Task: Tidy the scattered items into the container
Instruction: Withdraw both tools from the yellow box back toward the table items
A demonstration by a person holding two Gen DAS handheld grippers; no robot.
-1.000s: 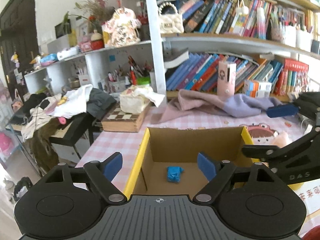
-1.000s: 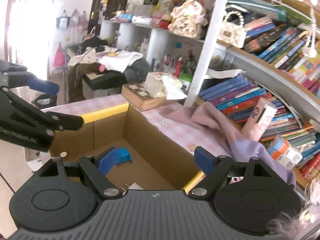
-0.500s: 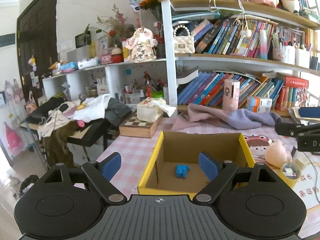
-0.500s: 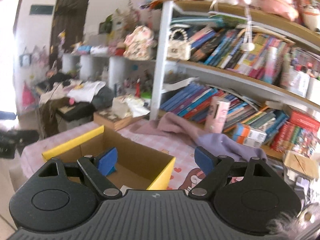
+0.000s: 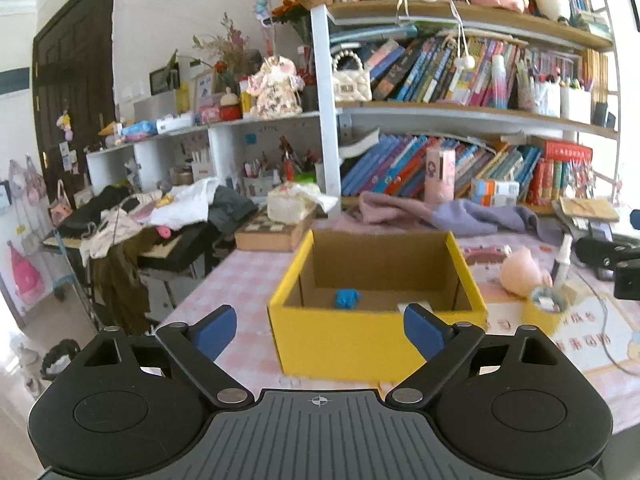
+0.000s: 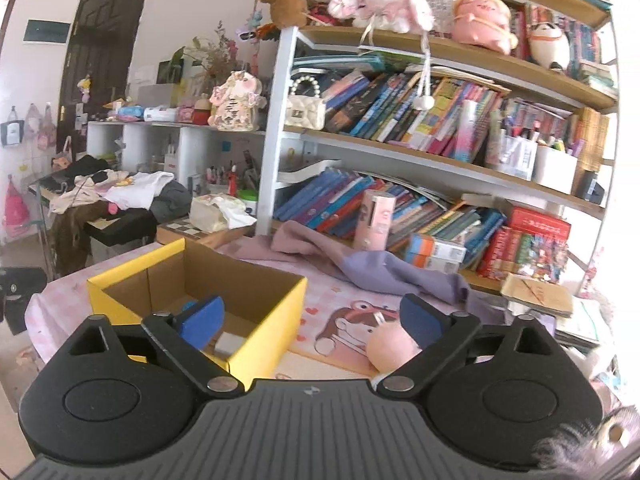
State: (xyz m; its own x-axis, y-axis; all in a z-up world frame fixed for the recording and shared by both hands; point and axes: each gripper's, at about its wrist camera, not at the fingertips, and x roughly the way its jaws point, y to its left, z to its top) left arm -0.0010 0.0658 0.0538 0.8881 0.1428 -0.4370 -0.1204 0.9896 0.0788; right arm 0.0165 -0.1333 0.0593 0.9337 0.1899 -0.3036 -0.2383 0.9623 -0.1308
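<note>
A yellow cardboard box [image 5: 376,340] stands open on the pink checked table. Inside lie a small blue toy [image 5: 346,298] and a white item [image 5: 412,306]. My left gripper [image 5: 319,330] hangs in front of the box, pulled back from it, jaws opening with nothing between them. Right of the box lie a round pink toy [image 5: 520,276], a yellow roll [image 5: 546,308] and a small bottle [image 5: 562,258]. In the right wrist view my right gripper [image 6: 312,318] is opening too, empty, with the box [image 6: 276,320] at its left finger and the pink toy [image 6: 390,348] under its right finger.
A purple cloth [image 6: 384,272] lies along the back of the table before a packed bookshelf [image 6: 440,128]. A chessboard box [image 5: 276,234] with a tissue pack sits at the back left. A side table piled with clothes [image 5: 160,216] stands left. A thin cable [image 5: 604,320] crosses the cartoon mat.
Both grippers have drawn back from over the box, which now looks smaller and farther. Their jaws stand wider. The right view has swung right, bringing the pink toy into sight.
</note>
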